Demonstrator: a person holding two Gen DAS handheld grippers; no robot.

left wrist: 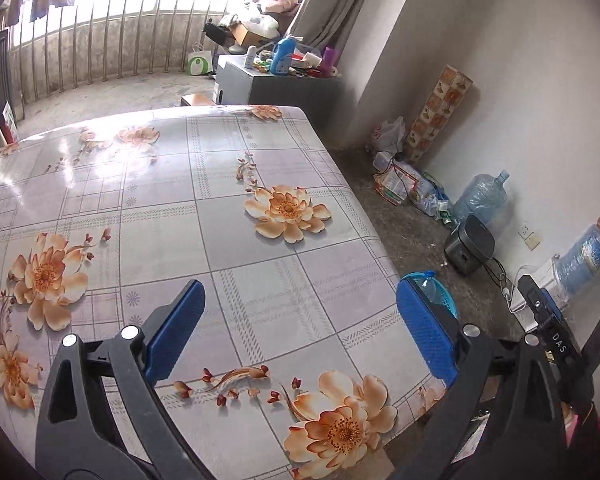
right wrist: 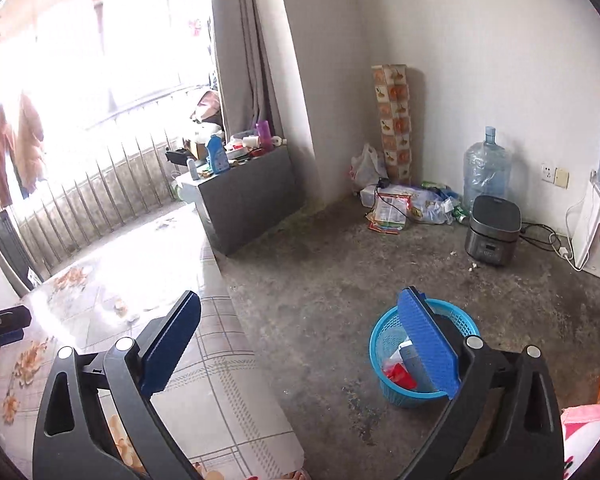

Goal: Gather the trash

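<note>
A bench (left wrist: 260, 280) under a flowered checked cloth sits near a grey concrete floor (right wrist: 340, 280). By the far wall stand a dark rice cooker (right wrist: 494, 230), a big blue water bottle (right wrist: 486, 168) and a white water dispenser (right wrist: 596, 236).

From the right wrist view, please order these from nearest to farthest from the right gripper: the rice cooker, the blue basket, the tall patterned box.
1. Blue basket: on the floor, just past the right gripper.
2. Rice cooker: farther right, near the wall.
3. Tall patterned box: upright against the back wall.
</note>
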